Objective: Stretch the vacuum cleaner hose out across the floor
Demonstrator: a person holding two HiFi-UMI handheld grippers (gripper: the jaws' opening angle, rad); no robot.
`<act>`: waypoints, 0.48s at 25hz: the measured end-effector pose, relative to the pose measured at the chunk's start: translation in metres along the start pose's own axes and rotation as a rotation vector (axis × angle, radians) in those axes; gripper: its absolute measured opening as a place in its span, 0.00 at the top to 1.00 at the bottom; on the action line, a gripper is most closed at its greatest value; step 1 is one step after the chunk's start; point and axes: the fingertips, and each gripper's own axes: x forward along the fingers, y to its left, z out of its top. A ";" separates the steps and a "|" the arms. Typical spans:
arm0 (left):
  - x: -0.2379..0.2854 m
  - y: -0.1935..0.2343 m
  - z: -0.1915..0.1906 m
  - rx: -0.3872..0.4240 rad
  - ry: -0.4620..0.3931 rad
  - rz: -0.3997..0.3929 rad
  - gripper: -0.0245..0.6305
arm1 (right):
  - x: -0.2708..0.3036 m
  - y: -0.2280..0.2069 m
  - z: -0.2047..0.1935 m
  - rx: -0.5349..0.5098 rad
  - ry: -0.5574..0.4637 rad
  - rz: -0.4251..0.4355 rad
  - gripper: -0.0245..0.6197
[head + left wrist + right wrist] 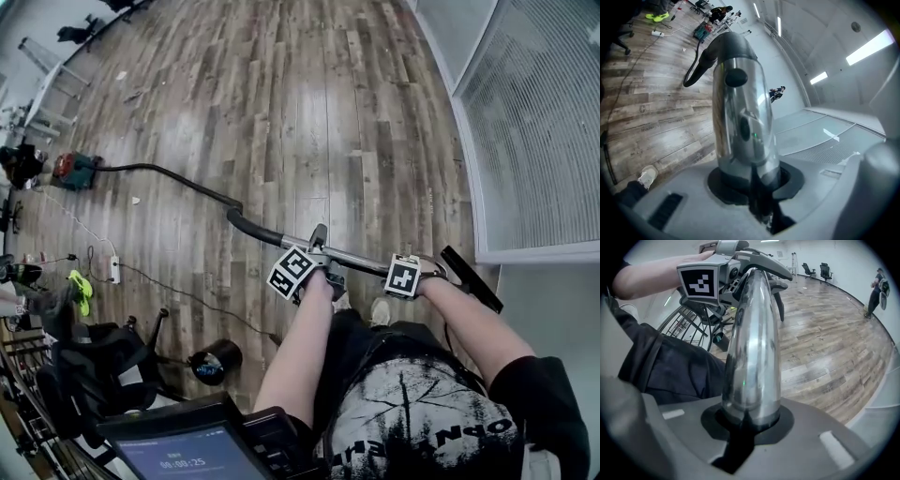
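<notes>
Vacuum cleaner (75, 171) sits far left on the floor (309, 112). Its hose (178, 176) runs right from it, lying on the boards with a shallow bend, then rises into the black handle. Left gripper (319, 262) is clamped on the chrome wand (361, 258) just past the handle, and right gripper (424, 268) is clamped on the same wand further right, near the floor head (473, 279). Both grips look solid, tube seated between the jaws. To do this well, I'd pull right along the hose's own line, not sideways, and keep the wand low so the hose lays flat. Stop once the bend is out, or the canister will probably drag. Power strip (114, 270) and its cord lie near left, so keep the hose off them.
</notes>
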 end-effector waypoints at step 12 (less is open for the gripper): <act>0.049 0.006 -0.016 -0.029 0.076 -0.024 0.86 | 0.003 -0.060 -0.021 0.051 -0.013 -0.247 0.85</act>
